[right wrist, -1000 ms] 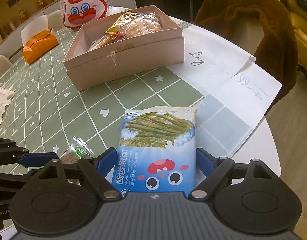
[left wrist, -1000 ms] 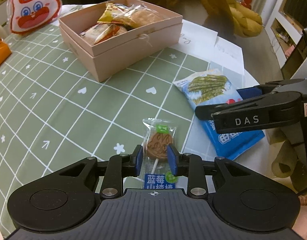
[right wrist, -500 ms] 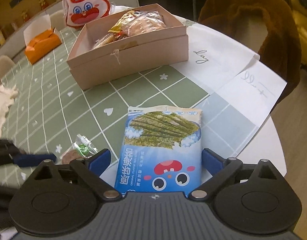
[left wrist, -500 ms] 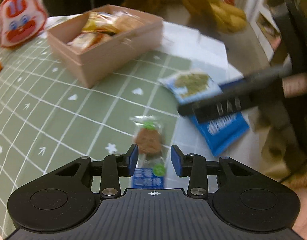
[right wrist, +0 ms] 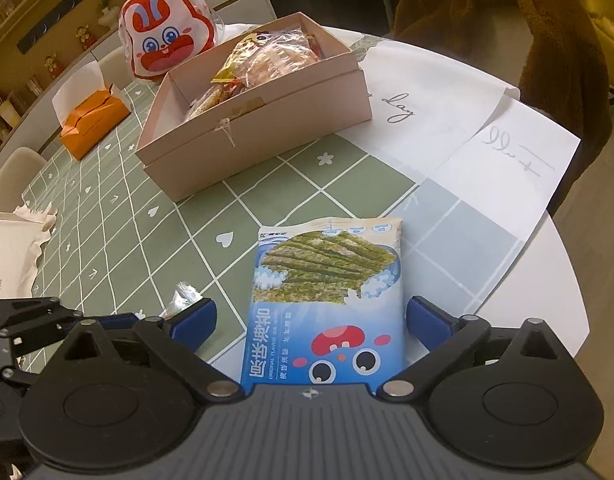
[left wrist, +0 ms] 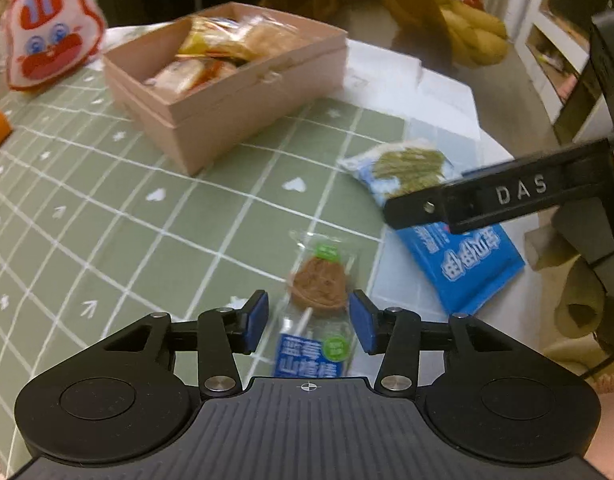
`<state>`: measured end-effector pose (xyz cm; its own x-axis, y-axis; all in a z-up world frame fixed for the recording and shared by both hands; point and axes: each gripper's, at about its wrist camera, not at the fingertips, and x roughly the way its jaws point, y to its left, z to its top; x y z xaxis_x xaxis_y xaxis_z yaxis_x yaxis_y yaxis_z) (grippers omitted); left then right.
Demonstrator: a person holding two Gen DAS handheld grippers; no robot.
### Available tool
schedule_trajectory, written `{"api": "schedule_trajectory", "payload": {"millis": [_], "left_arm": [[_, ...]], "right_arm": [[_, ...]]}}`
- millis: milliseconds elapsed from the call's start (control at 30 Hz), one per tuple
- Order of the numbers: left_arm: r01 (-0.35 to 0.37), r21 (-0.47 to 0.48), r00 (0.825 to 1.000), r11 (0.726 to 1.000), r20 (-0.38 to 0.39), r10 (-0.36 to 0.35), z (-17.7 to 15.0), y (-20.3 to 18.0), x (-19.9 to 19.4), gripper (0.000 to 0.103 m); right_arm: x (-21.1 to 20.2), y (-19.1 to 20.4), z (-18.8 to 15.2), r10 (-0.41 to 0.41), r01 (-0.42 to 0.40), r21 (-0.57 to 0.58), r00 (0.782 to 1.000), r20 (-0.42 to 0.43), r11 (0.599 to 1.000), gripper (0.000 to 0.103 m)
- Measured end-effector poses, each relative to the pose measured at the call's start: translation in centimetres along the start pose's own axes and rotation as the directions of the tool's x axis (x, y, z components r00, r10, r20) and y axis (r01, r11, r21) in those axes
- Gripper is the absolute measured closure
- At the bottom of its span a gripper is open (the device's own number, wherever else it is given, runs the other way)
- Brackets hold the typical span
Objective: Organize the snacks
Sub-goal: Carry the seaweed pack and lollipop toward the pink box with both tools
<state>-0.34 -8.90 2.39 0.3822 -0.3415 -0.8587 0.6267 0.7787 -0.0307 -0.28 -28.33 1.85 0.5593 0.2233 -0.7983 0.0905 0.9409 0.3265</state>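
Grippers (left wrist: 309, 322) (right wrist: 309, 322) now opening around lollipop (left wrist: 318, 286) and seaweed pack (right wrist: 327, 304).

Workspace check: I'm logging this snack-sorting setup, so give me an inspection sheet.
Surface: green grid tablecloth on a round table.
Job's things: pink box holding wrapped snacks; seaweed packet; lollipop, both flat on the cloth.
Clutter: rabbit bag, orange tissue box, paper sheets.
Grippers: left gripper opening around the lollipop; right gripper opening around the packet.
Cables: nothing seen.
Surroundings: brown furry chair, shelves.
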Motion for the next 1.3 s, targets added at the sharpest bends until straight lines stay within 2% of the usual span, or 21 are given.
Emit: {"api": "schedule_trajectory", "payload": {"millis": [100,167,300,433,500,600,667,733,800,1033,1300], "left_arm": [[-0.013,0.062,1.0,0.998,0.009,0.013,0.2,-1.0,0.7,0.05],[-0.008,0.067,1.0,0.998,0.013,0.008,0.4,-1.1,0.9,0.051],[0.002,0.0,1.0,1.0,0.03,-0.002,0.1,-0.1,0.6,0.059],[0.004,-0.064,1.0,0.998,0.024,-0.003,0.0,0.8,0.4,0.062],[-0.023,-0.114,0.999,0.993,0.023,0.026,0.0,1.3,0.3,0.062],[-0.088,-0.116,0.996,0.989,0.019,0.091,0.1,1.2,0.4,0.062],[-0.095,-0.125,0.995,0.988,0.01,0.097,0.2,1.4,0.4,0.061],[-0.092,-0.143,0.996,0.985,0.003,0.093,0.3,1.6,0.4,0.061],[-0.092,-0.164,0.996,0.982,-0.004,0.092,0.4,1.7,0.4,0.061],[-0.13,-0.165,0.991,0.978,-0.009,0.13,0.4,1.1,0.5,0.058],[-0.107,-0.147,0.993,0.983,0.023,0.112,-0.4,1.3,0.0,0.062]], "right_arm": [[0.1,0.2,-0.1,-0.016,0.016,0.011,1.0,0.005,1.0,0.0],[0.1,0.5,-0.2,-0.031,0.031,0.002,1.0,0.004,1.0,0.0],[0.1,0.8,-0.5,-0.04,0.04,-0.05,0.999,0.008,0.998,0.0],[0.0,0.8,-0.7,-0.038,0.038,-0.077,0.999,0.004,0.996,0.0],[0.2,1.3,-0.9,-0.059,0.06,-0.115,0.998,0.005,0.992,0.0],[0.7,2.5,-1.4,-0.125,0.125,-0.178,0.992,0.014,0.976,0.0],[1.0,3.0,-1.5,-0.159,0.159,-0.196,0.987,0.02,0.968,0.0],[1.1,3.0,-1.4,-0.174,0.175,-0.195,0.984,0.024,0.965,0.003],[0.9,3.1,-1.4,-0.194,0.197,-0.203,0.98,0.037,0.959,0.015],[-0.7,2.7,-1.3,-0.137,0.141,-0.188,0.99,0.037,0.972,0.019],[-3.2,2.6,-0.2,-0.122,0.137,-0.178,0.988,0.09,0.974,0.019]]}}
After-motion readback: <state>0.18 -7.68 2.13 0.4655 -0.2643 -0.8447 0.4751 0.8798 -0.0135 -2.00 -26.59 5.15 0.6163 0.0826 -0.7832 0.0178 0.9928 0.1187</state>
